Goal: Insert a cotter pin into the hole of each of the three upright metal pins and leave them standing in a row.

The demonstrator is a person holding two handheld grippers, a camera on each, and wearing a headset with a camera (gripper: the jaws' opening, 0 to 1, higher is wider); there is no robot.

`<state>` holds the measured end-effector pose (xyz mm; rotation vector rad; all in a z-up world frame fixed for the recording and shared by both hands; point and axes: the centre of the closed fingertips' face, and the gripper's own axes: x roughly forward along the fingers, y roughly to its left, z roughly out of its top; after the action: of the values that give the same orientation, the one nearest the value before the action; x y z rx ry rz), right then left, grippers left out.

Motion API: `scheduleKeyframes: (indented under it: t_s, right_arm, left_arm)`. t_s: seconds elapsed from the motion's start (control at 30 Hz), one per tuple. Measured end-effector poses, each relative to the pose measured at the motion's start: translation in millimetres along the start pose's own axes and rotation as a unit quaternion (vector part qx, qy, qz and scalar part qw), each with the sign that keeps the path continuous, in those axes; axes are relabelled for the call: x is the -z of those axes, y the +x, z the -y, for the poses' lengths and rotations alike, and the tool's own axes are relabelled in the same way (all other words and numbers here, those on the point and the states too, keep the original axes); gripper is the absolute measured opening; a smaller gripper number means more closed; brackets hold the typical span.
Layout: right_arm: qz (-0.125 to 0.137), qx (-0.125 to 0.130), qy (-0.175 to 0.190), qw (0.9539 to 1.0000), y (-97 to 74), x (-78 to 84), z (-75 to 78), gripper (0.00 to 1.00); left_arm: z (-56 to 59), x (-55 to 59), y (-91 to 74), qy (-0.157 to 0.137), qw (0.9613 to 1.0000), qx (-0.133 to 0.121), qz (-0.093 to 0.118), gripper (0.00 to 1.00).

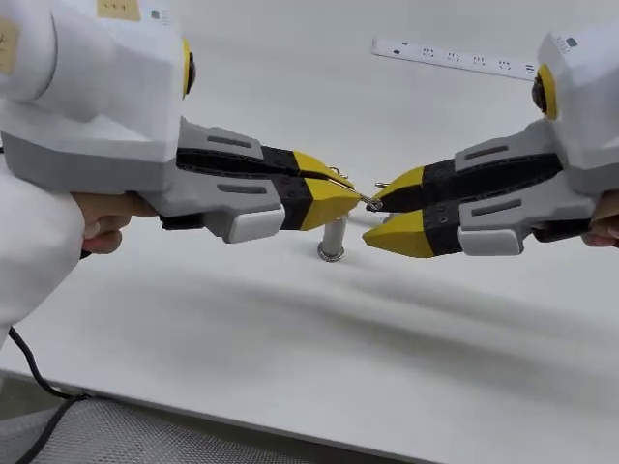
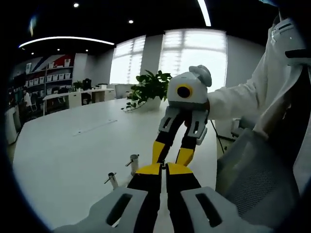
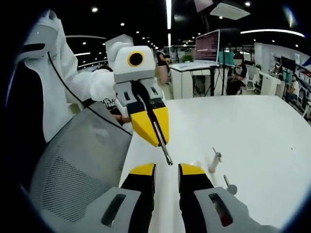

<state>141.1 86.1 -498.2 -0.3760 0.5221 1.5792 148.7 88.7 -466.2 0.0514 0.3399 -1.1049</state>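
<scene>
Your left claw point(image 1: 354, 196) pinches a cotter pin point(image 3: 163, 143), its long axis aimed at your part-open right claw point(image 1: 369, 222), with an upright pin point(image 1: 332, 240) standing below them on the tabletop point(image 1: 290, 338).

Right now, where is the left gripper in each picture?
Head view: the left gripper is on the left side, with its tips near the middle.
Left gripper view: the left gripper rises from the bottom middle, jaws shut.
Right gripper view: the left gripper points down from the upper left, pinching a metal pin.
Shared landmark: the white table.
</scene>
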Motion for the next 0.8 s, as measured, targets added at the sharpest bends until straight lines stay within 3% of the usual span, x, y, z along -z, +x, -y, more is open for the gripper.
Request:
scheduleKeyframes:
  t_s: [0.4,0.6,0.8]
  right_arm:
    - [0.001,-0.027,-0.006,0.9996,2.0,0.7,-9.7,0.00]
    - [-0.011,-0.053,-0.009,0.9985,1.2,3.9,-19.3,0.00]
    - [-0.029,-0.063,-0.025,0.9973,0.5,8.8,-22.8,0.00]
  left_arm:
    - [13.9,2.6,2.7,0.018,0.9991,0.037,-0.006,0.00]
    - [20.1,6.7,2.0,0.023,0.9983,0.052,-0.016,0.00]
    - [23.7,13.6,3.4,0.028,0.9973,0.062,-0.029,0.00]
